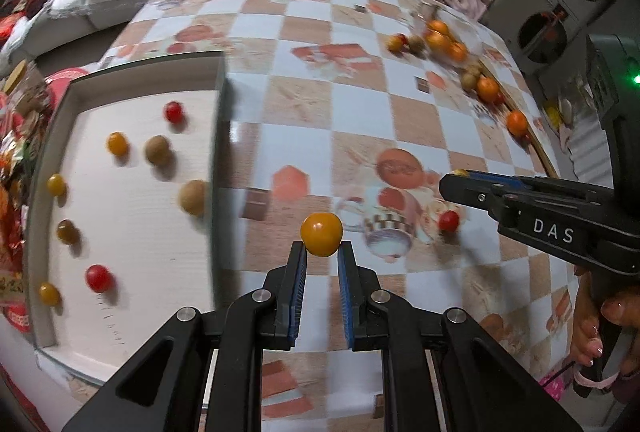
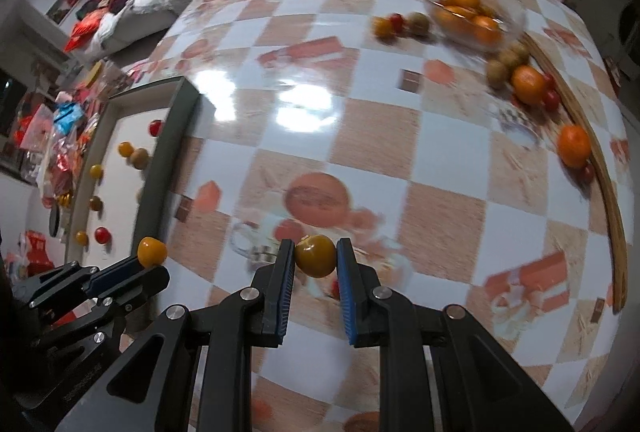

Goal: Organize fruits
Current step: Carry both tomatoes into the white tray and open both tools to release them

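My left gripper (image 1: 322, 251) is shut on a yellow-orange cherry tomato (image 1: 322, 234), held above the checkered tablecloth just right of the white tray (image 1: 132, 232). Several small red, yellow and brown fruits lie in that tray. My right gripper (image 2: 316, 250) is shut on a darker yellow tomato (image 2: 316, 256) over the cloth. In the left wrist view the right gripper (image 1: 456, 180) comes in from the right, with a sliver of yellow at its tip. In the right wrist view the left gripper (image 2: 149, 268) and its tomato (image 2: 152, 252) sit by the tray's dark rim (image 2: 160, 159).
A red tomato (image 1: 449, 220) lies on the cloth between the grippers. At the far right stand a glass bowl (image 2: 514, 17) of oranges, loose oranges and brown fruits, and a curved wooden rim (image 2: 612, 207). Snack packets (image 2: 64, 135) lie left of the tray. A hand (image 1: 592, 332) holds the right gripper.
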`<state>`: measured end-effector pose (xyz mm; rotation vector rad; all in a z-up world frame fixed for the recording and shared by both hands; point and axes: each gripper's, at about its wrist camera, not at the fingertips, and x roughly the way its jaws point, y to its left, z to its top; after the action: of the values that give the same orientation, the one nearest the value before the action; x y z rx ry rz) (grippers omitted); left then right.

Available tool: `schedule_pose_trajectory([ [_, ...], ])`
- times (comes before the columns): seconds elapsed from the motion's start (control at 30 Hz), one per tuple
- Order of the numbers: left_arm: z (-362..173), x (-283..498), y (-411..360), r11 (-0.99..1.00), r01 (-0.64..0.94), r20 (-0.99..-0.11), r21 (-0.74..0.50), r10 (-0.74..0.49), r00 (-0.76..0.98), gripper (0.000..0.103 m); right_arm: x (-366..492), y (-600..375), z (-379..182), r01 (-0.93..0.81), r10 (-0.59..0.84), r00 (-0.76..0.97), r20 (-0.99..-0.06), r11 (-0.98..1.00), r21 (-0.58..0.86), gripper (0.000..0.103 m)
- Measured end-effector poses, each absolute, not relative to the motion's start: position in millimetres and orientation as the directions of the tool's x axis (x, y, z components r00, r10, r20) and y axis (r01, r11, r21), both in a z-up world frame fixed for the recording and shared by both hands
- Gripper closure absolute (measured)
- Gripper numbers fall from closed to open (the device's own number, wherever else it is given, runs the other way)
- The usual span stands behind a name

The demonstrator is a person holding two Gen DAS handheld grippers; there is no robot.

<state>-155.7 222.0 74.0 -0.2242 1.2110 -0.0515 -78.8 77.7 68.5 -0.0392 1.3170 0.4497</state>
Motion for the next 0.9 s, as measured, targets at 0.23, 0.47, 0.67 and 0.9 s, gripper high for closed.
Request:
schedule_pose_trajectory([
  [0.23, 74, -161, 256, 0.971, -0.155, -0.924, -0.182, -0.115, 0.365, 0.086, -80, 117, 73, -0.418, 0.318, 0.158, -0.935, 0.879, 0.228, 0.080],
  [0.47, 75, -168, 286, 0.959, -0.224, -0.924, -0.175, -0.082, 0.372, 0.086, -79, 151, 77, -0.480, 0.333, 0.139, -0.932, 0.846, 0.231, 0.080],
  [0.67, 75, -170, 306, 0.950, -0.260, -0.923, -0.171, -0.063, 0.380, 0.086, -78, 175, 79, -0.518, 0.342, 0.124, -0.931, 0.823, 0.233, 0.080],
  [0.9, 77, -169, 336, 0.940, -0.300, -0.919, -0.161, -0.032, 0.393, 0.086, -74, 203, 80, -0.542, 0.357, 0.111, -0.927, 0.804, 0.245, 0.080],
])
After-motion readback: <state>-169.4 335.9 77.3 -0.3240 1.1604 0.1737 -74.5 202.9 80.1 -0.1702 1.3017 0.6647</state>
